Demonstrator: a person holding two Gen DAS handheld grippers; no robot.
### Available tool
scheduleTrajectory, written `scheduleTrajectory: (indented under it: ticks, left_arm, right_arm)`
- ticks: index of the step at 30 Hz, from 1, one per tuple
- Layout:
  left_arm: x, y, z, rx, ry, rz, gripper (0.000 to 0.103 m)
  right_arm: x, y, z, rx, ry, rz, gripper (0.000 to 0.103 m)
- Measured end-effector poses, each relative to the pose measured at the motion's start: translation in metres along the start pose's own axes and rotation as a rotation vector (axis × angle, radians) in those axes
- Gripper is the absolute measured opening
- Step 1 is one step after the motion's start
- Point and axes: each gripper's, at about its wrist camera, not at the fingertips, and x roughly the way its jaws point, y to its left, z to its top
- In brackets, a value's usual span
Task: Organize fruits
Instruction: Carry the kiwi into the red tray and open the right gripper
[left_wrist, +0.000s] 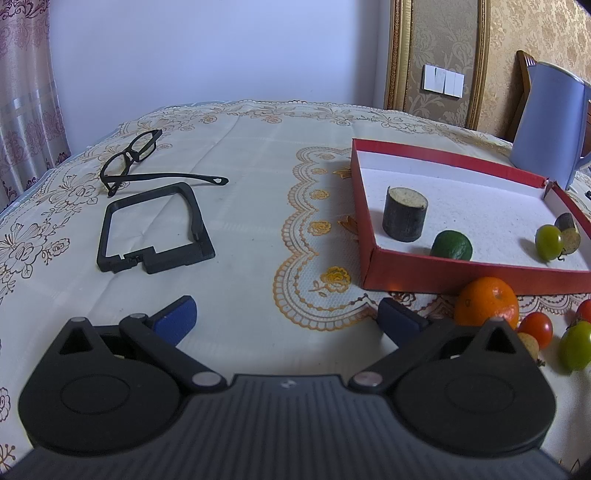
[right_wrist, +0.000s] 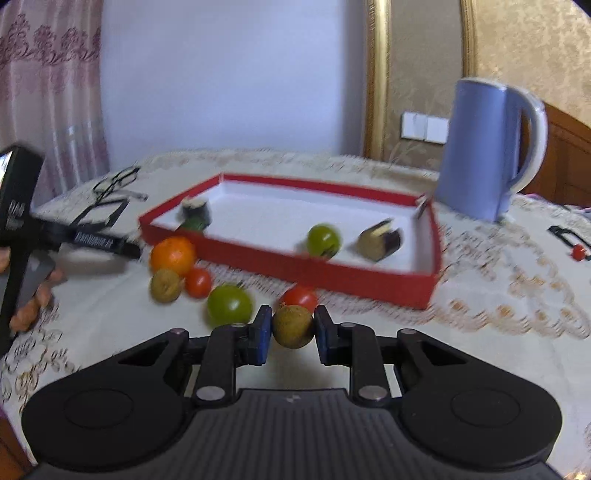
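Observation:
My right gripper (right_wrist: 291, 332) is shut on a small brown round fruit (right_wrist: 292, 325), its blue pads pressed on both sides. Just behind it lie a red tomato (right_wrist: 300, 297) and a green tomato (right_wrist: 229, 304). Further left sit an orange (right_wrist: 173, 255), a second brown fruit (right_wrist: 165, 285) and another red tomato (right_wrist: 198, 282). The red tray (right_wrist: 332, 271) holds a green tomato (right_wrist: 323, 240), a dark sugarcane chunk (right_wrist: 380, 240), a dark cylinder (left_wrist: 405, 214) and a lime (left_wrist: 452, 245). My left gripper (left_wrist: 288, 317) is open over bare tablecloth, left of the orange (left_wrist: 487, 301).
A blue kettle (right_wrist: 487, 147) stands behind the tray's right corner. Black glasses (left_wrist: 133, 158) and a black plastic frame (left_wrist: 155, 229) lie at the table's left. A small red item (right_wrist: 577, 252) lies far right. A hand (right_wrist: 33, 299) grips the left tool.

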Motion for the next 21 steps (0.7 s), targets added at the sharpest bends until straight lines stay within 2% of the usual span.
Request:
scheduleTrajectory:
  ticks: [8, 15, 21]
  left_arm:
    - [0.0, 0.0, 0.0, 0.0, 0.0, 0.0, 0.103]
    - [0.0, 0.0, 0.0, 0.0, 0.0, 0.0, 0.103]
    - [0.0, 0.0, 0.0, 0.0, 0.0, 0.0, 0.103]
  right_arm:
    - [0.026, -0.033, 0.038, 0.054, -0.034, -0.091, 0.024]
    - [0.076, -0.049, 0.047, 0.085, 0.073, -0.125, 0.024]
    - [0.097, -0.051, 0.048, 0.08, 0.106, -0.141, 0.024]
